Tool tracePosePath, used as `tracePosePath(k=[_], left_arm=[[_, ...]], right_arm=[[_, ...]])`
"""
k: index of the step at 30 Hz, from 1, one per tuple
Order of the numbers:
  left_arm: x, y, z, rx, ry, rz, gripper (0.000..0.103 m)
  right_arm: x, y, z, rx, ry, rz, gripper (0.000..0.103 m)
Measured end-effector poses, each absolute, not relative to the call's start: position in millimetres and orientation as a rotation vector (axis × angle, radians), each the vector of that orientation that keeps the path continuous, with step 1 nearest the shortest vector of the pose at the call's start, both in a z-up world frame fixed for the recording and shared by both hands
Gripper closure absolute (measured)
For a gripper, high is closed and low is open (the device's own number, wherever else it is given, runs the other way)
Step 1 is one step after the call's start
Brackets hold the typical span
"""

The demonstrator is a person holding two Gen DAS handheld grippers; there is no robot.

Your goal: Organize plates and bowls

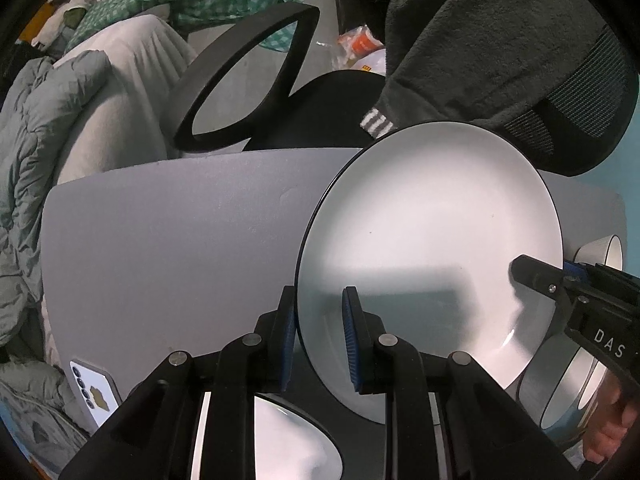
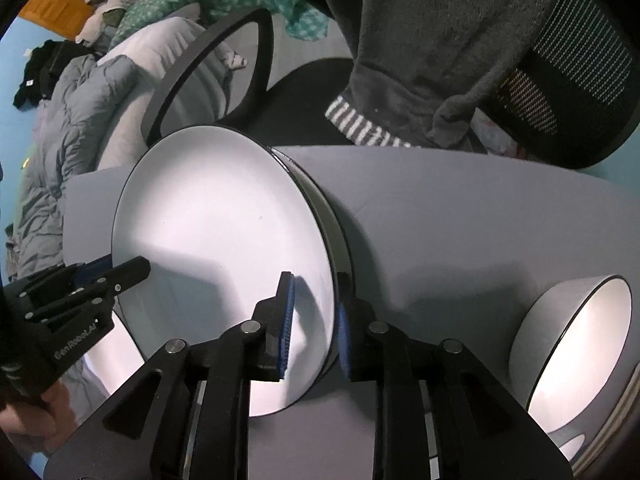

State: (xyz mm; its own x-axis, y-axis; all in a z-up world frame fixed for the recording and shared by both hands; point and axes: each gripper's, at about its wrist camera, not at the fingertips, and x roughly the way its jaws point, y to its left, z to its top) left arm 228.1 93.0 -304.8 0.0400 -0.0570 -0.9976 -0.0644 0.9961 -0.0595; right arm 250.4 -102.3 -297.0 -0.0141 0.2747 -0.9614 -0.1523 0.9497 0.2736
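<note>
On the grey table [image 1: 160,240], right of centre, sits the white black-rimmed plate [image 1: 432,232], with both tongs on it.

- left gripper [image 1: 318,340]: narrow, pinched on the plate's left rim, one pad outside the edge and one on the face.
- right gripper [image 2: 314,320]: narrow too, straddling the opposite rim. The outer pad is against the edge, but the inner pad looks just clear of the face (contact is hard to read through the fisheye).
- The plate rests on another dark-rimmed piece [image 2: 338,232]. Only a sliver of its side shows, so I can't tell if it is a plate or a bowl.
- bowl [image 2: 572,344]: right of the stack and apart from it, with the near edge cut off by the frame.
- second plate [image 1: 280,440]: near side, mostly hidden behind the left gripper's body.
- phone [image 1: 94,392]: near-left table corner, partly covered.
- Far side: an office chair [image 1: 240,80] with a dark fleece [image 1: 480,40] draped over it.
</note>
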Motion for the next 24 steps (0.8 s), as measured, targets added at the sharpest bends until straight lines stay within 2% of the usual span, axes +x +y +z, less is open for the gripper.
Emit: tracePosePath(k=[8,13,16,17,18,21,24], left_arm=[[223,97,-303,-0.107,1.524,0.017,0.077],[220,96,-299,-0.108,1.511,0.016,0.075],[217,93,-294,-0.095,1.494,0.016,0.066],[216,93,-292,-0.09,1.488,0.018,0.066],[215,92,-290,-0.088,1.482,0.018,0.066],[211,92,-284,-0.08,1.469,0.022,0.064],[205,94,-273,-0.061,1.442,0.037,0.055]], right_arm=[[249,-96,-296,0.075,1.608,0.28,0.072],[248,-100,-292,0.088,1.627,0.261,0.071],[246,-101,-289,0.072,1.614,0.245,0.07],[245,-100,-289,0.049,1.611,0.229,0.064],[244,-100,-289,0.022,1.606,0.213,0.062],[241,-101,-290,0.015,1.602,0.219,0.062],[236,-101,-287,-0.003,1.589,0.206,0.062]])
